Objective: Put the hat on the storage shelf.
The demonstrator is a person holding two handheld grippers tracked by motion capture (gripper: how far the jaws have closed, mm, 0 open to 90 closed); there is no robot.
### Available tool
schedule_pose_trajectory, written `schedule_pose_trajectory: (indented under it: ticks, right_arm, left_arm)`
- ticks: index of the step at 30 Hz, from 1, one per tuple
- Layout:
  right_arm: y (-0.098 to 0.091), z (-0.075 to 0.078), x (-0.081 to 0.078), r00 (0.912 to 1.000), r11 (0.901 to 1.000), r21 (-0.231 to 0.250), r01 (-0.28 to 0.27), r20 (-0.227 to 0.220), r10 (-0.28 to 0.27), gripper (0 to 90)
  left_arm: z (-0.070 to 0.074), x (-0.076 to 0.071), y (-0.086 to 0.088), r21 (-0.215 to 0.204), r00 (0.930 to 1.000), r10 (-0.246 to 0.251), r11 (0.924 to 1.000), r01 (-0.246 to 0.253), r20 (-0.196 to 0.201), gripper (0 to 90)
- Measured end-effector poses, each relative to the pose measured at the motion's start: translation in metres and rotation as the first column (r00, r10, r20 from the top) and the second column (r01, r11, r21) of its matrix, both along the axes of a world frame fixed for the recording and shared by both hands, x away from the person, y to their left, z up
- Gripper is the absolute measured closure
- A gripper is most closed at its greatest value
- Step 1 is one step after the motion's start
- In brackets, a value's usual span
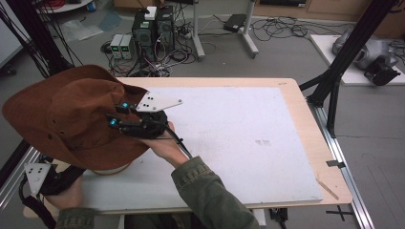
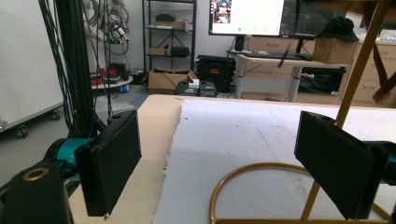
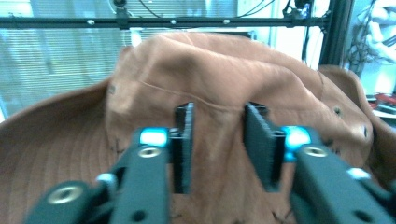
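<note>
Cables and computer cases crowd the floor behind the bench (image 1: 305, 124), seen from the high view. A brown hat (image 1: 67, 114) sits at the bench's left end on a gold wire stand (image 2: 261, 186). The right gripper (image 3: 217, 144) has its jaws parted, a fold of the hat's crown between them, the pads not pressing. The left gripper (image 2: 233, 168) has jaws wide apart, the stand's base ring between them, untouched.

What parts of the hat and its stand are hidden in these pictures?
- High view: the hat covers the stand's top, and the right gripper hides part of the crown.
- Left gripper view: the gold stand is cut off by the edges; its top is out of frame.
- Right gripper view: the hat is blurred; whether the jaws touch it is unclear.
</note>
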State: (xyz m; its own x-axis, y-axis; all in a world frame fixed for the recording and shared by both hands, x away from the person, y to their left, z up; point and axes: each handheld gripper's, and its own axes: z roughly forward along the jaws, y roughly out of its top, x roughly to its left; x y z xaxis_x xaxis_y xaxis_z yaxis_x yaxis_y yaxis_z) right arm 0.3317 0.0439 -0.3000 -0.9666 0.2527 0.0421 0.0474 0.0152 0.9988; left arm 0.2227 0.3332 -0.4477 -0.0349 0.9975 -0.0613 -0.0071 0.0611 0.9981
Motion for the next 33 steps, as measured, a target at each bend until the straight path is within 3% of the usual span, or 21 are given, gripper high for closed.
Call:
schedule_pose_trajectory:
  ticks: [6, 15, 27, 32, 33]
  right_arm:
    - [-0.003, 0.001, 0.002, 0.9995, 0.9997, 0.018, 0.017, -0.027, -0.016, 40.5]
    - [-0.008, 0.004, 0.002, 0.9991, 0.9981, 0.053, 0.031, -0.03, -0.029, 35.5]
    - [-0.014, 0.006, 0.004, 0.9978, 0.997, 0.057, 0.053, -0.043, -0.05, 33.5]
    - [-0.018, 0.008, 0.004, 0.996, 0.995, 0.059, 0.08, -0.044, -0.078, 27.6]
    - [-0.021, 0.008, 0.003, 0.9937, 0.9932, 0.053, 0.104, -0.048, -0.101, 22.8]
  left_arm:
    - [0.0, 0.0, -0.001, 0.001, 1.0, -0.003, 1.0, 0.003, 0.003, 14.8]
    - [0.0, 0.0, 0.0, 0.003, 1.0, -0.002, 1.0, 0.002, 0.0, 14.9]
    - [0.0, -0.001, 0.001, 0.002, 1.0, 0.0, 1.0, 0.0, 0.001, 14.9]
    - [0.0, -0.001, 0.0, 0.002, 1.0, 0.0, 1.0, 0.0, 0.002, 14.9]
    - [0.0, -0.001, 0.0, 0.002, 1.0, 0.0, 1.0, 0.0, 0.003, 14.9]
